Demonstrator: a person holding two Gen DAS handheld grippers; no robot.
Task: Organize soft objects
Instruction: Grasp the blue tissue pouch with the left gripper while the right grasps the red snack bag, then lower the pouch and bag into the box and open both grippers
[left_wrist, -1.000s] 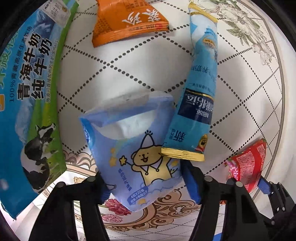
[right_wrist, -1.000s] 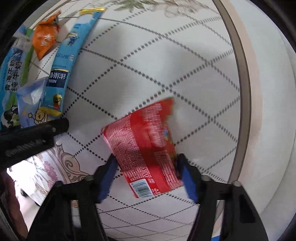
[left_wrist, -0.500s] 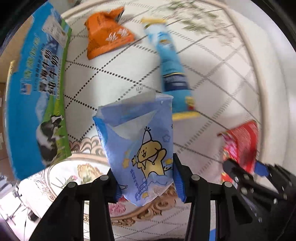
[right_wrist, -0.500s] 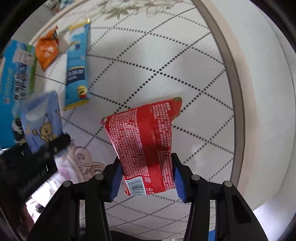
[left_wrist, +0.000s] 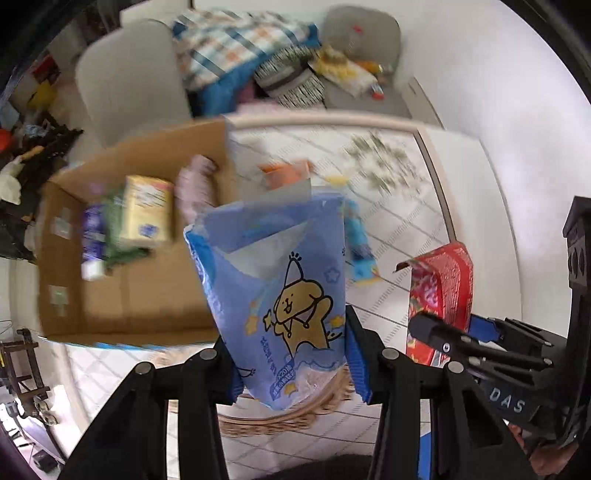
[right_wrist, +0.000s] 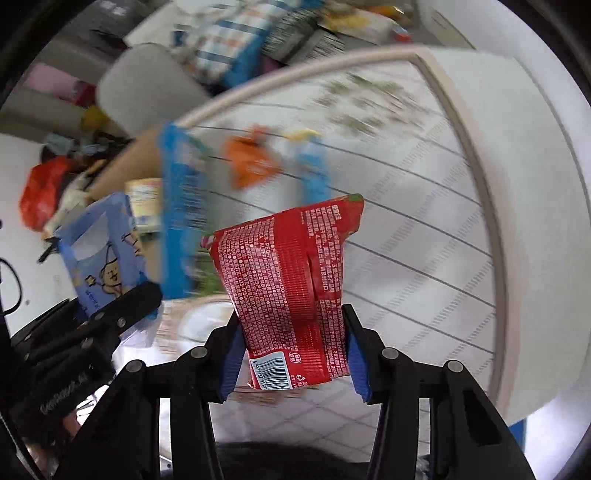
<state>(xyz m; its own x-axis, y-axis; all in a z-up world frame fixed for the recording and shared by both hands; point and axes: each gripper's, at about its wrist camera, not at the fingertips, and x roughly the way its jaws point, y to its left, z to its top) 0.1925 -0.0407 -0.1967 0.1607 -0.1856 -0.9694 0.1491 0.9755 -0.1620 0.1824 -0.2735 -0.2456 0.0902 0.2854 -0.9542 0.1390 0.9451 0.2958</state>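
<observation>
Left gripper (left_wrist: 293, 365): I have it clamped on the lower end of a blue pack (left_wrist: 275, 280), the one with a cartoon bear. The pack stands up and away from the fingers, clear of the table.

Right gripper (right_wrist: 293, 363): I have it closed on the barcode end of a red pack (right_wrist: 291, 291). This pack also rises away from the fingers, off the table.

Side by side: in the left view the right gripper (left_wrist: 476, 347) sits just to the right with the red pack (left_wrist: 441, 291); in the right view the blue pack (right_wrist: 101, 258) shows at the left.

Table (right_wrist: 424, 258): white, with a dotted diamond pattern, lying below both packs.

Left on the table: an orange pouch (right_wrist: 251, 162) and a long blue stick pack (right_wrist: 314, 170), near each other toward the far edge.

Box (left_wrist: 122, 295): an open cardboard box to the left of the table, and left of the blue pack. A yellow pack (left_wrist: 147, 210) and other items lie inside.

What the next move turns on: I judge the box to be the drop spot. It lies left of both grippers, so the left hand is the nearer one, and the right must cross further over.

Hard to see: the far half of both views is smeared by motion. I cannot read the box contents clearly, and the blue pack hides part of the stick pack in the left view.

Beyond: a grey sofa (left_wrist: 125, 74) piled with a checked cloth.
</observation>
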